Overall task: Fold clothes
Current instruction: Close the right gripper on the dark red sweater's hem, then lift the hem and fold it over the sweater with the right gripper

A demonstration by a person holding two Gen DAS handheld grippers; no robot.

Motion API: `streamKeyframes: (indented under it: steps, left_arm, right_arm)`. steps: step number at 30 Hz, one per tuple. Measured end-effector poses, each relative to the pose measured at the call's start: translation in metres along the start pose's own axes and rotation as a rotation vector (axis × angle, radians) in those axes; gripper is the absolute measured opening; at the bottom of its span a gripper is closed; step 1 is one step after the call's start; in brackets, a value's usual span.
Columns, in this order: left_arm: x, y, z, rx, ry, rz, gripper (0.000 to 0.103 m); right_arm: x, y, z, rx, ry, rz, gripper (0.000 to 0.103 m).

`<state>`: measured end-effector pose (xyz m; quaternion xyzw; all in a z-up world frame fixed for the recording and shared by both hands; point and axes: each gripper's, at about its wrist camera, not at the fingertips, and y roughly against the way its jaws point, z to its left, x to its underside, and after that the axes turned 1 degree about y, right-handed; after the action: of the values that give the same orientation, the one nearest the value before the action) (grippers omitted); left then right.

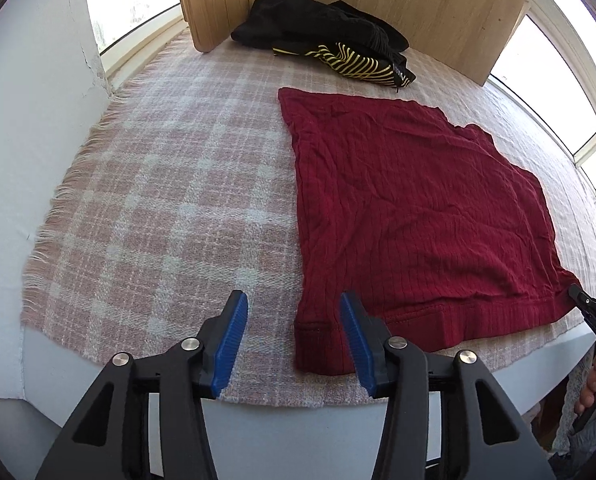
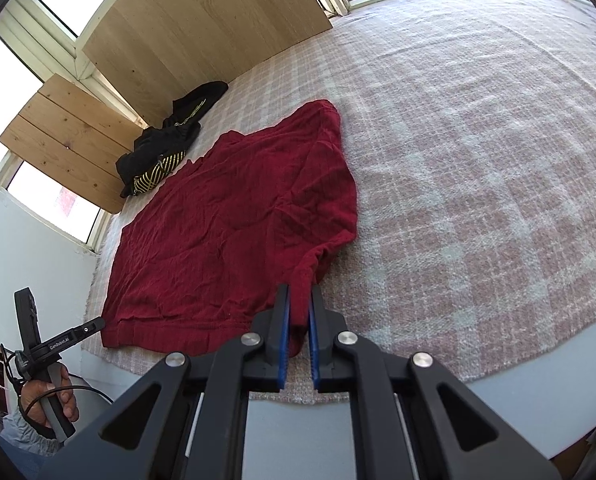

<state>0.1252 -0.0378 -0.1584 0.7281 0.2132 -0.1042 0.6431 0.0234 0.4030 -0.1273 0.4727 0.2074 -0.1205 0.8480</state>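
A dark red ribbed garment lies spread on a pink plaid blanket. My left gripper is open at the blanket's near edge. The garment's near left hem corner shows between its blue pads; I cannot tell if they touch it. The right gripper's black tip meets the near right hem corner. In the right wrist view my right gripper is shut on that corner of the red garment, which is bunched and lifted a little. The left gripper shows at lower left, held by a hand.
A pile of black clothes with yellow stripes sits at the back against wooden boards. Windows run behind and to the right. A white wall stands at the left. Bare plaid blanket stretches to the right of the garment.
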Motion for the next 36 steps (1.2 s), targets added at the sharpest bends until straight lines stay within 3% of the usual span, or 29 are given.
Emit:
streamKeyframes:
  steps: [5,9,18,28,31,36]
  left_arm:
    - [-0.012,0.025,0.002,-0.061,-0.042,-0.114,0.059]
    - [-0.023,0.039,0.005,-0.058,-0.050,-0.144,0.061]
    - [-0.024,0.061,0.017,-0.003,-0.033,-0.177,0.061]
    - [0.001,0.081,0.060,-0.030,0.058,-0.200,0.061]
    - [0.011,0.083,0.076,-0.034,0.113,-0.188,0.061]
    - [0.019,0.082,0.083,-0.030,0.148,-0.173,0.061]
  right_arm:
    - [-0.002,0.004,0.003,0.005,0.001,-0.013,0.008]
    - [-0.009,0.008,0.021,0.005,0.043,-0.027,0.008]
    - [-0.029,-0.010,0.147,-0.127,0.291,-0.025,0.008]
    - [0.014,-0.096,0.289,-0.311,0.553,0.143,0.008]
    - [0.032,-0.118,0.316,-0.332,0.618,0.191,0.008]
    - [0.051,-0.149,0.322,-0.316,0.633,0.288,0.008]
